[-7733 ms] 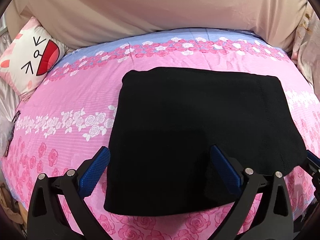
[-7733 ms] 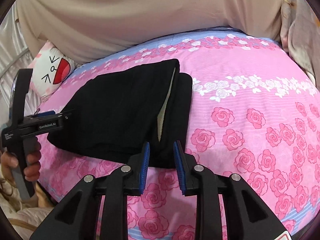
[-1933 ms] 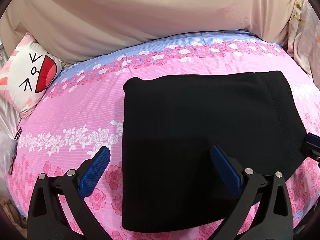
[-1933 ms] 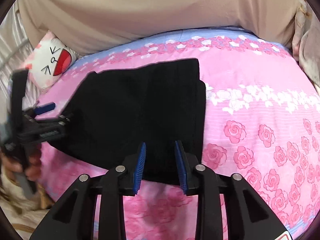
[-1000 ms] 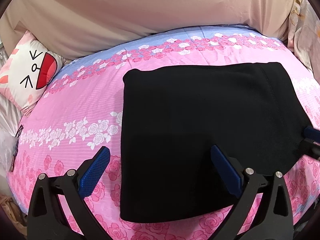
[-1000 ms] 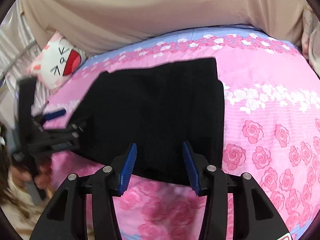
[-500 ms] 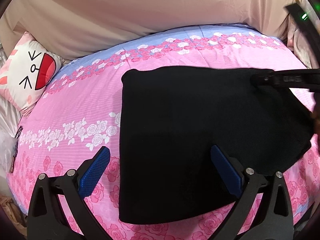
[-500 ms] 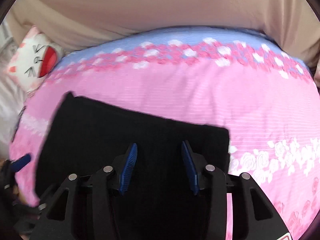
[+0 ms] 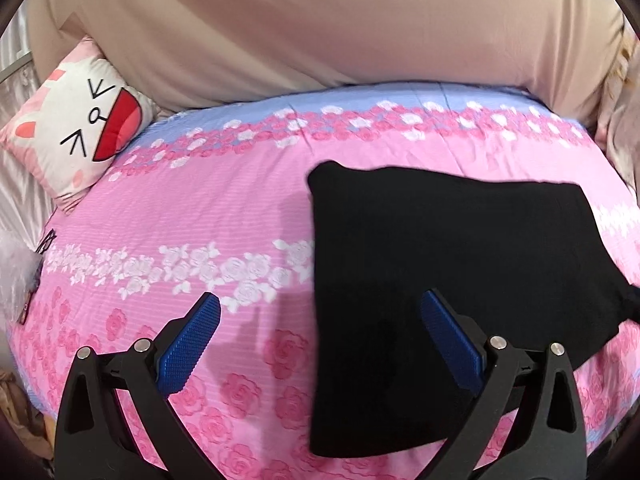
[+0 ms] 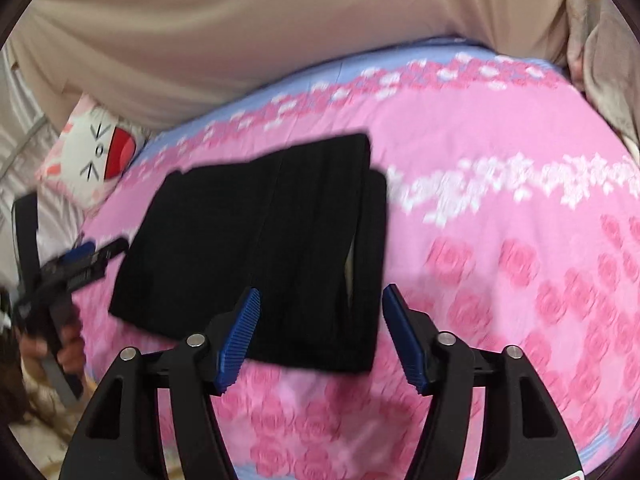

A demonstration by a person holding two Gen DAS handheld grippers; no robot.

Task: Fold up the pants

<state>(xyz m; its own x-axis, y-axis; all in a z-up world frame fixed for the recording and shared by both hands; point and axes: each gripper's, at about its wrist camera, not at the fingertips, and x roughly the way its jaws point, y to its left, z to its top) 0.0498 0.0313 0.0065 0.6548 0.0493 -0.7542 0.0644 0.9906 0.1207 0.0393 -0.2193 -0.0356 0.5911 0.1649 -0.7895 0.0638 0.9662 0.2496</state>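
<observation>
- While the bed fills both views, the pants lie flat on it as a black folded packet, right of centre in the left view.
- Right claw, spread and empty, sits nearer, the packet's lower edge just ahead between its tips.
- Left claw, spread and empty, straddles the packet's left edge.
- Right view is blurred; the layered side fold is hard to read.
</observation>
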